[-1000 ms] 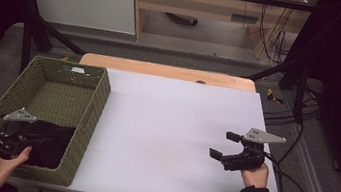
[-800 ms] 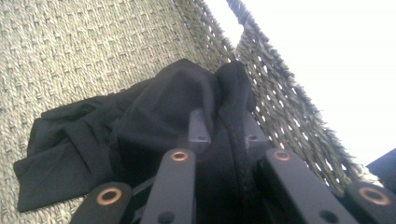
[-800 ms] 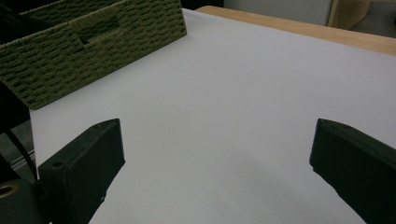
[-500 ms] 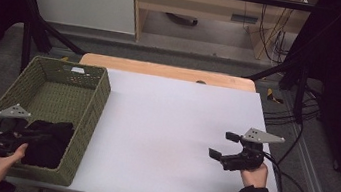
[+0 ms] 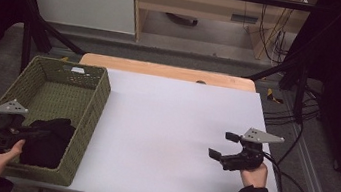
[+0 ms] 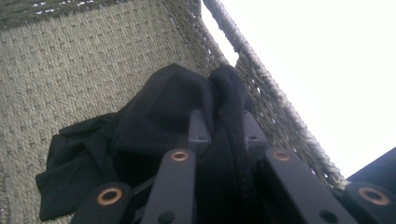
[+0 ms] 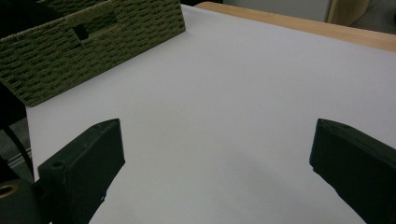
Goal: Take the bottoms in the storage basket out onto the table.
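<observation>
A black cloth (image 5: 48, 142) lies bunched in the near end of a woven green basket (image 5: 101, 97) at the table's left. My left gripper (image 5: 38, 132) reaches into the basket from its near left corner, shut on a fold of that cloth. In the left gripper view the black cloth (image 6: 168, 98) is pinched between the two jaws of the left gripper (image 6: 226, 125), with the basket's floor (image 6: 84, 56) behind it. My right gripper (image 5: 222, 145) hovers low over the white tabletop (image 5: 164, 125) at the right. The right gripper (image 7: 219, 154) is open, with nothing between its jaws.
The far half of the basket holds only a small white label (image 5: 77, 69). A wooden board edge (image 5: 162, 69) runs along the back of the white surface. Cables (image 5: 296, 119) hang off the right side. In the right gripper view the basket (image 7: 93, 46) stands at the far left.
My left gripper has drawn slightly left toward the basket's near corner, still holding the cloth, which is now bunched higher. The right gripper has stayed put.
</observation>
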Demonstrator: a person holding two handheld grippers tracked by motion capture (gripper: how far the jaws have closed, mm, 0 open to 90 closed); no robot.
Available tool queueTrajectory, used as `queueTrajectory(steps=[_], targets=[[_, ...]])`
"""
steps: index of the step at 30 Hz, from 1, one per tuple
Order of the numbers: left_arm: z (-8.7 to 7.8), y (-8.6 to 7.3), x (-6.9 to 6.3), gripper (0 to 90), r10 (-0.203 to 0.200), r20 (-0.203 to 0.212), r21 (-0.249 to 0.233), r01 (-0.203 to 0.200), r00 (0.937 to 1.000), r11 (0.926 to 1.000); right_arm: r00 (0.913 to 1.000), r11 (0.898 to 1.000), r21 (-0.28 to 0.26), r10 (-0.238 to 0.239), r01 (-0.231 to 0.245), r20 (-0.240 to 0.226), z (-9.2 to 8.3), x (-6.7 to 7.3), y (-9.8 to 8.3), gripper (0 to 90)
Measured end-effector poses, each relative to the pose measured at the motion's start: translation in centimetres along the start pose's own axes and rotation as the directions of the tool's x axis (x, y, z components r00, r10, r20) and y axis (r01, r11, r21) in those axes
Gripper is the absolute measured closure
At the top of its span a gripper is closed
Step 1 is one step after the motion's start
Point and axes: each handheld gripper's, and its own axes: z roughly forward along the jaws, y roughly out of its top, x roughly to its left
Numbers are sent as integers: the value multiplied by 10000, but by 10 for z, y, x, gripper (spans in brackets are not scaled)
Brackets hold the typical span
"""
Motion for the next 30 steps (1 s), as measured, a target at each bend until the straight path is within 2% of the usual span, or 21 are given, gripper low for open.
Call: queueTrajectory(steps=[7,17,30], targets=[[-8,5,4,797,-43,42,-318,44,10000,9995,10000,10000,54,38,-38,16,1,0,0,37],[-14,16,6,797,-17,187,-555,27,9998,9985,10000,10000,57,47,-47,14,1,0,0,37],[-21,27,6,797,96,181,-797,-82,9998,9968,10000,10000,81,45,-45,6,1,0,0,37]])
